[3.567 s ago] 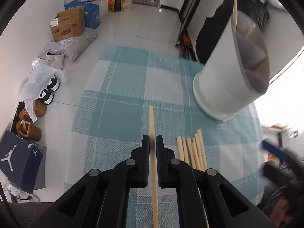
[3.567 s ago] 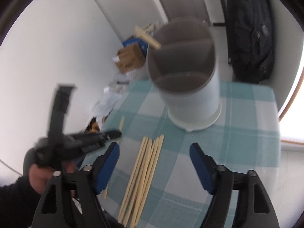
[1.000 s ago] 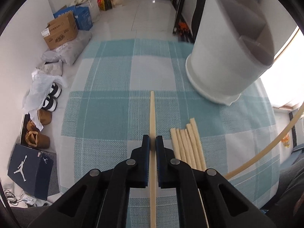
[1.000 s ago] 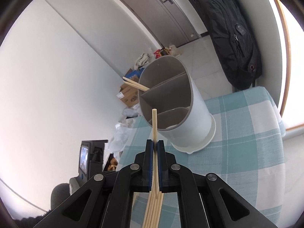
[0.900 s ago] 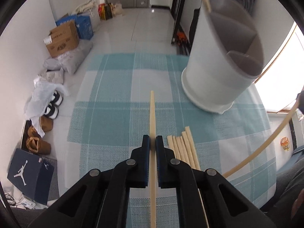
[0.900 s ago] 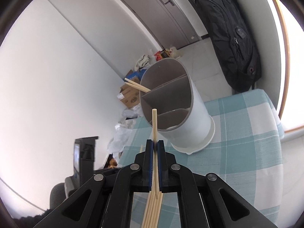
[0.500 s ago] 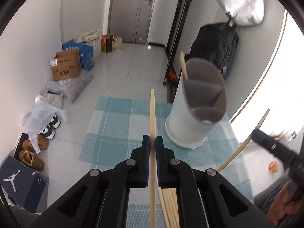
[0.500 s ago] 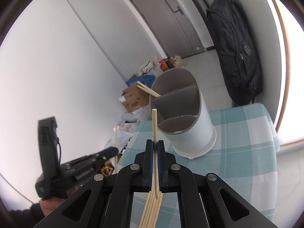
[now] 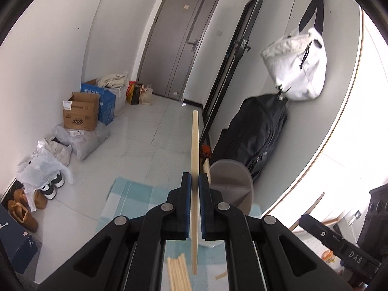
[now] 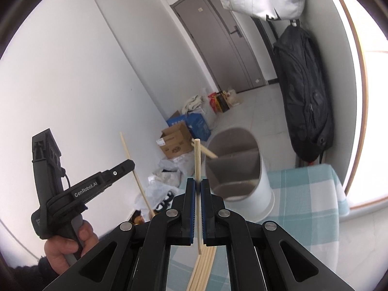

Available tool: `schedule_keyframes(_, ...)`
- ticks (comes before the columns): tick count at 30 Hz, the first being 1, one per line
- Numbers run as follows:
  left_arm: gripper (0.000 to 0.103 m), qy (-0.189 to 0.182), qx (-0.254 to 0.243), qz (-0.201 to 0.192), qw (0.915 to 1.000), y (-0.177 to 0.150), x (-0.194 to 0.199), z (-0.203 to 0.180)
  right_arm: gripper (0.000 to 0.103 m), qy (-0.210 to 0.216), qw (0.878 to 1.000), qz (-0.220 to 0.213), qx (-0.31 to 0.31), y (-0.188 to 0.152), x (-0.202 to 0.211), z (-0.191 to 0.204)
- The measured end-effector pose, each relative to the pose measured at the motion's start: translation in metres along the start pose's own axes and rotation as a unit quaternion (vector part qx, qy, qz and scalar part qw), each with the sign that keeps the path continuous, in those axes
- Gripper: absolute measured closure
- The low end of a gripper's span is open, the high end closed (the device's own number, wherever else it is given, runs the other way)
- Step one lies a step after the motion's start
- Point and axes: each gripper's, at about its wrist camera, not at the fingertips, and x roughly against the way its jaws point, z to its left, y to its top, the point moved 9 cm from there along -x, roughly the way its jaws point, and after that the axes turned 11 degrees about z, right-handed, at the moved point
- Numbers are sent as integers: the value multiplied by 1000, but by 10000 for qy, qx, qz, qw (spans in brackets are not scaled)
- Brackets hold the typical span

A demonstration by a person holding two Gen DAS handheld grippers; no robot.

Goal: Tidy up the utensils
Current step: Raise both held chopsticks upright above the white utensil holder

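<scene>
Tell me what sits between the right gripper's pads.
In the right wrist view, the right gripper is shut on one wooden chopstick, pointing upward before the utensil holder.

Left gripper (image 10: 131,163) body reads "GenRobot.AI"; right gripper (image 9: 312,220) body reads "DAS". Box labels unreadable.

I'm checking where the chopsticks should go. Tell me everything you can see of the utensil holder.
The utensil holder is a round tub, white outside and grey inside, seemingly plastic, with a wider foot. Inner walls split it into compartments. It stands upright on the checked tablecloth. One chopstick already leans out of its far compartment.
</scene>
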Motion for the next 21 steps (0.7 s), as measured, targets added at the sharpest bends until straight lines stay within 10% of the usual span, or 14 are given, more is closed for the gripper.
schedule_keyframes(21, 101, -413, 26, -413, 9983, 76, -29, -33, 100, -585, 9955, -274, 698, 134, -6, 0)
